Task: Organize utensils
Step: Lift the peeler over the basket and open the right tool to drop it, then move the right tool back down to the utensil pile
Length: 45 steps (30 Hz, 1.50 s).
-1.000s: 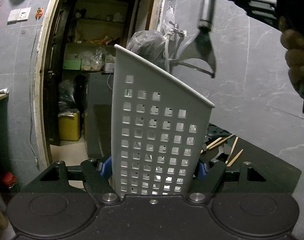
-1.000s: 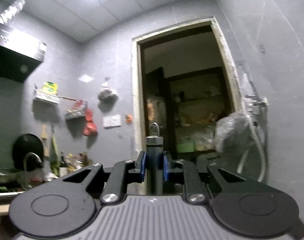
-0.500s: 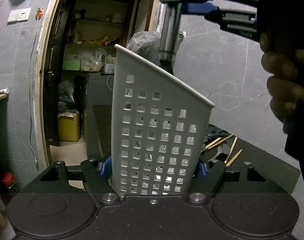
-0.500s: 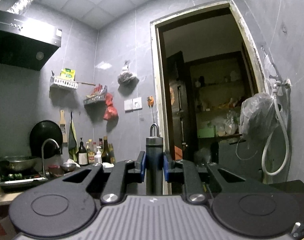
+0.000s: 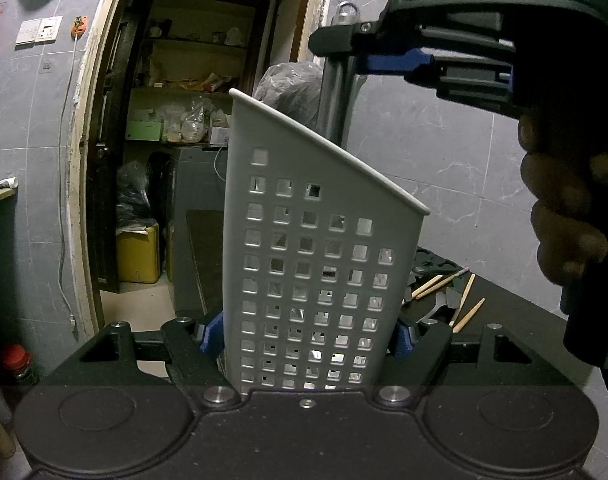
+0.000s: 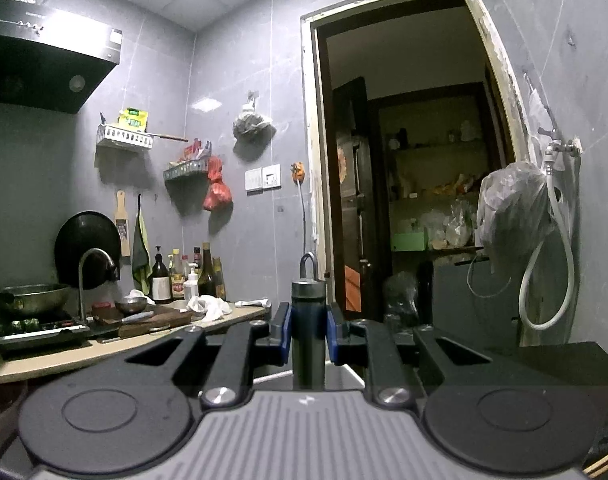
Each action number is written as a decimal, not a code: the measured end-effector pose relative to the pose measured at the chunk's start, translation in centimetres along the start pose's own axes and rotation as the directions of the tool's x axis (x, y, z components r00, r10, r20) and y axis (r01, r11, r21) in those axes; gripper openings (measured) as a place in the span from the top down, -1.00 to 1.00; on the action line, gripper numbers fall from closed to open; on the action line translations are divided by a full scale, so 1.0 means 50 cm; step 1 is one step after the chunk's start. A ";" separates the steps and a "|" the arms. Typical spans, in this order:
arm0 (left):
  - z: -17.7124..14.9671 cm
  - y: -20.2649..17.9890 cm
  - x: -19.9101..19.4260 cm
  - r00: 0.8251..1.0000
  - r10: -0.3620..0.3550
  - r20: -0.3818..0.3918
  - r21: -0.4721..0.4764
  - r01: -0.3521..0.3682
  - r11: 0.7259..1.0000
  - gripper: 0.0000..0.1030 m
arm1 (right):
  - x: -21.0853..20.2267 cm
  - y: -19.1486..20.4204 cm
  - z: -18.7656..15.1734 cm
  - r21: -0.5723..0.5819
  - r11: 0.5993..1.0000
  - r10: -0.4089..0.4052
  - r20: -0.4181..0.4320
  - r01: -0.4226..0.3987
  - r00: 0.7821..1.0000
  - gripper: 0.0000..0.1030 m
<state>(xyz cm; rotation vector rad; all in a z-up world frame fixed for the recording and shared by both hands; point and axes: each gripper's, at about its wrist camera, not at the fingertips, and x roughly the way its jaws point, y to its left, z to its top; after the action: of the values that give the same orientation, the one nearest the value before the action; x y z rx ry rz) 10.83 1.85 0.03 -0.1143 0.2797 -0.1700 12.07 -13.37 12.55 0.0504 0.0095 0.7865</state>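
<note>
In a grey-tiled kitchen, you are clamping the white perforated utensil holder (image 5: 324,264) in the left gripper (image 5: 310,336) while the right gripper (image 5: 346,46) is gripping a steel-handled utensil (image 5: 338,108) behind its rim; keep it vertical while lowering.

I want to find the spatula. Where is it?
The spatula is upright in the right gripper, top right in the left wrist view, going down behind the white holder that the left gripper grips.

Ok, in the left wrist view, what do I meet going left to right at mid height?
Wall switches → yellow canister → white perforated utensil holder → wooden-handled utensils on the dark counter → hand holding the right gripper.
</note>
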 end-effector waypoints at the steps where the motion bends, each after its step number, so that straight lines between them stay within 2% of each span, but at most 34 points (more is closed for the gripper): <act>1: 0.000 0.000 -0.001 1.000 0.000 0.000 0.000 0.000 1.000 -0.50 | 0.001 -0.002 -0.001 0.003 1.000 0.001 -0.003 -0.001 1.000 0.60; 9: 0.000 0.000 0.000 1.000 -0.002 0.000 -0.001 0.002 1.000 -0.51 | 0.009 -0.011 -0.018 0.016 1.000 -0.001 -0.048 0.002 0.999 0.58; 11: -0.001 0.001 -0.003 1.000 0.001 0.001 -0.002 -0.001 1.000 -0.50 | 0.008 -0.013 -0.022 0.019 1.000 -0.005 -0.052 0.006 0.999 0.36; 13: -0.001 0.002 -0.002 1.000 -0.002 -0.001 -0.005 0.002 1.000 -0.50 | 0.004 -0.016 -0.023 0.030 1.000 0.002 -0.050 -0.001 0.999 0.02; 14: -0.002 0.002 -0.003 1.000 -0.001 -0.001 -0.004 0.001 1.000 -0.50 | 0.002 -0.018 -0.024 0.036 0.999 0.005 -0.046 -0.003 0.999 -0.08; 23: -0.002 0.002 -0.003 1.000 0.000 -0.001 -0.002 0.000 1.000 -0.50 | -0.032 -0.044 -0.034 0.079 0.996 -0.037 -0.012 0.038 0.999 -0.55; 26: -0.002 0.003 -0.004 1.000 0.000 -0.001 -0.002 0.000 1.000 -0.50 | -0.048 -0.052 -0.034 0.094 0.994 -0.053 0.014 0.052 0.998 -0.76; 29: -0.002 0.003 -0.003 1.000 0.001 -0.001 -0.002 -0.001 1.000 -0.50 | -0.064 -0.059 -0.035 0.107 0.992 -0.078 0.043 0.073 0.996 -0.89; 33: -0.003 0.001 -0.005 1.000 0.002 -0.001 -0.003 -0.002 1.000 -0.50 | -0.080 -0.066 -0.043 0.129 0.987 -0.101 0.060 0.093 0.993 -0.99; 40: -0.004 0.000 -0.007 1.000 0.005 -0.007 0.000 -0.005 1.000 -0.50 | -0.112 -0.083 -0.066 0.187 0.974 -0.145 0.068 0.130 0.987 -0.99; 45: -0.004 0.000 -0.006 1.000 0.008 -0.013 0.004 -0.008 1.000 -0.50 | -0.143 -0.099 -0.080 0.197 0.963 -0.202 0.071 0.185 0.977 -1.00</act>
<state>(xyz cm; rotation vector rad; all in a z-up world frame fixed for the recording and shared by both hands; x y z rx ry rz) 10.47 1.88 -0.06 -0.1078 0.2924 -0.1635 10.43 -21.74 8.23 0.2627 0.0030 0.5849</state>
